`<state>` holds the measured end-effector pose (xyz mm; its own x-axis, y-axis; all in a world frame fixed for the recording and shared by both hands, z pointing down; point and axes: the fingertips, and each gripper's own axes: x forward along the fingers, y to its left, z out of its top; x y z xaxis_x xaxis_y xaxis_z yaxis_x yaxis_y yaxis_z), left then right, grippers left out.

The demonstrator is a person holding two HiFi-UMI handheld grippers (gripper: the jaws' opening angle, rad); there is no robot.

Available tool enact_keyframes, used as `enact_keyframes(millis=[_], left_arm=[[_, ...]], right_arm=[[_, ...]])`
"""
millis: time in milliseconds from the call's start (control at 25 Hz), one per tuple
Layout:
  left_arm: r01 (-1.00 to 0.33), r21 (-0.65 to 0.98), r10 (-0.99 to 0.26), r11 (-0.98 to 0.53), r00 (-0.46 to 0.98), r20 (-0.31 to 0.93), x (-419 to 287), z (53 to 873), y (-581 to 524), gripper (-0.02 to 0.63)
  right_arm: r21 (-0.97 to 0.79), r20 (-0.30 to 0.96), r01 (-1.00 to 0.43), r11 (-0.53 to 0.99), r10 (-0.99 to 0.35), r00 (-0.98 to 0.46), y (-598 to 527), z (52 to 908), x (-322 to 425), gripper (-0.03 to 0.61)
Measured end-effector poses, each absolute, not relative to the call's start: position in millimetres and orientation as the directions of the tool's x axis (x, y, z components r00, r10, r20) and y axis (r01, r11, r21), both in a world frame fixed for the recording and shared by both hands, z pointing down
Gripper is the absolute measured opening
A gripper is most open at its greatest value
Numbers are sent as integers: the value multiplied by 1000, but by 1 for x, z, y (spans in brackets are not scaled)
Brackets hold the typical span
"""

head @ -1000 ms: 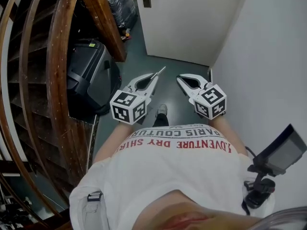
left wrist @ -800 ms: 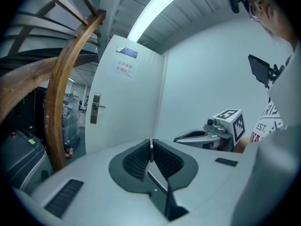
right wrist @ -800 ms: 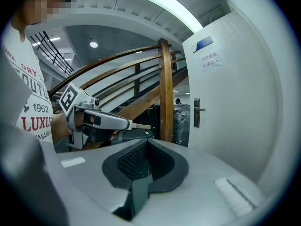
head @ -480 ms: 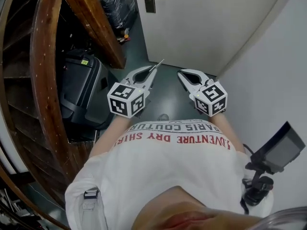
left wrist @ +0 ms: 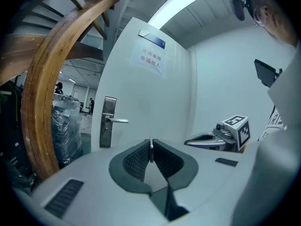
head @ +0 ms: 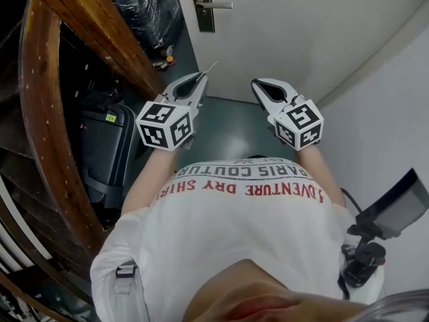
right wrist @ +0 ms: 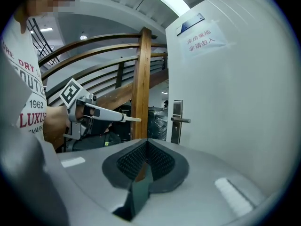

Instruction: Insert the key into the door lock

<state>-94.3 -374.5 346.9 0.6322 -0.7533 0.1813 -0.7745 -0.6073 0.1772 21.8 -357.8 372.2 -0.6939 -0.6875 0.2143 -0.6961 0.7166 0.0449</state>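
- The left gripper [head: 200, 79] was clamped on the key [head: 209, 69]. The thin metal blade stood pinched edge-on between the ribbed pads and stuck out past the tips toward the door [head: 288, 25].
- The right gripper [head: 258, 84] was pressed together with nothing between its jaws. It was held level just beside the left one.
- The step in hand looked like the approach. Both grippers were well apart from the lock plate [head: 201, 2], which sat at the door's left edge with its lever handle [head: 216, 6] pointing right.
- To do it well, the person probably needed to bring the left gripper up and to the left until the blade lined up with the keyhole, which was likely below the lever.
- The grip would have to stay firm so that the narrow blade did not swivel between the pads on contact.
- The blade's turn should be matched to the slot before pushing, and the push kept straight and gentle.
- The wooden stair rail [head: 40, 113] crowded the left side, so the left elbow had little room to swing.
- The keyhole itself could not be made out in any view, because the plate was too small and too far off.
- The key's bow was hidden inside the pads, so its teeth and which way they faced could not be told.
- The lock plate was cut off at the top of the head view.
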Motion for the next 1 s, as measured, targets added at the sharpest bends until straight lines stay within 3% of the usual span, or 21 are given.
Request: enact_keyframes(millis=[600,1000], left_arm=[[-815,236,-783,-529,576,235,-103,388,-509,23],[-835,275,-797,-478,543,264,-115,416,-585,23]], right_arm=[[51,231,-649,759,-641,-732,-526,392,23,6],[8,133,-633,774,-628,-767,-677,388,1,167]])
